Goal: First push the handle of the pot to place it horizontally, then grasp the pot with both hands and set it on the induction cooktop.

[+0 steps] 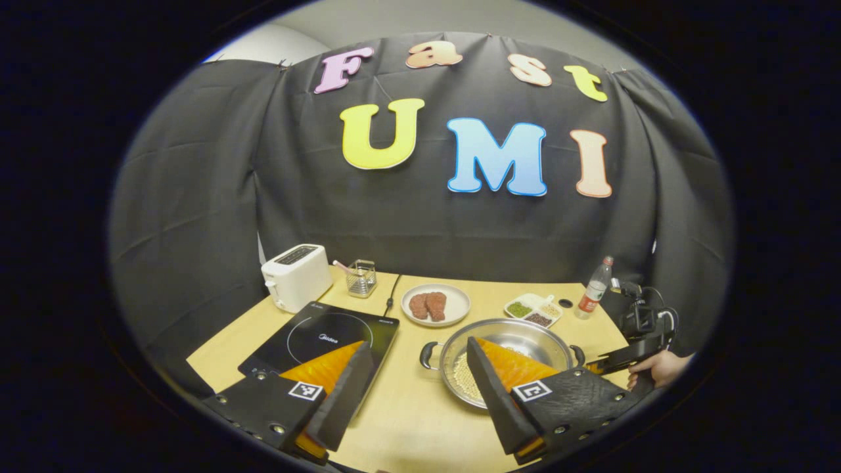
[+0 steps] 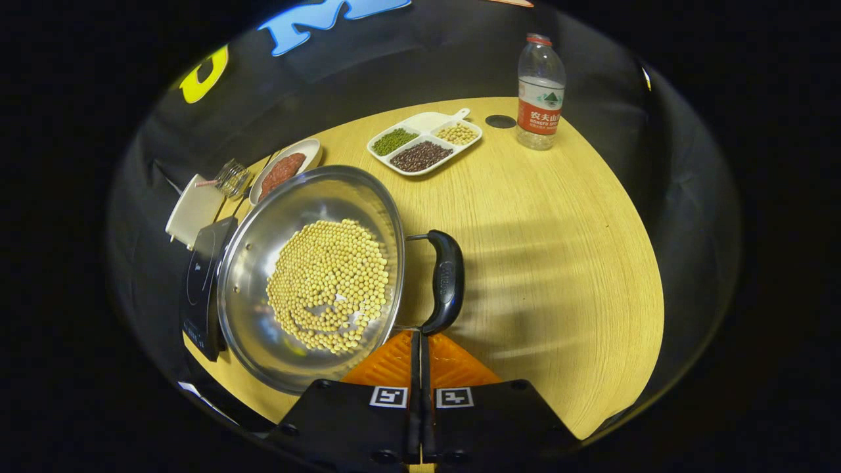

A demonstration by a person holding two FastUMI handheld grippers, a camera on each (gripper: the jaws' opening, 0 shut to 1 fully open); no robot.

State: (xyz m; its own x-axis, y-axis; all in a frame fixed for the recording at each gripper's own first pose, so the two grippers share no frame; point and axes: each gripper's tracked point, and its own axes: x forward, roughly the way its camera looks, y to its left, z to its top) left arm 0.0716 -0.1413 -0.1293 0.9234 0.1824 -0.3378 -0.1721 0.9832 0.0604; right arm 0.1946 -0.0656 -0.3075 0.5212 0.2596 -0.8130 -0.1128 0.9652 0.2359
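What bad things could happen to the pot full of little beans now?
The shut right hand-held gripper sits right at the pot's black handle; a hard push might slop soybeans over the low rim. The divided bean tray and meat plate are close by, so a swinging pot could bump them.

The place is a staged kitchen set inside a recording booth. Black cloth (image 1: 197, 197) walls in a wooden desk (image 1: 407, 414). The desk carries a toaster (image 1: 295, 276), an induction cooktop (image 1: 322, 338), a plate of meat (image 1: 435, 305) and a bean tray (image 2: 424, 141).
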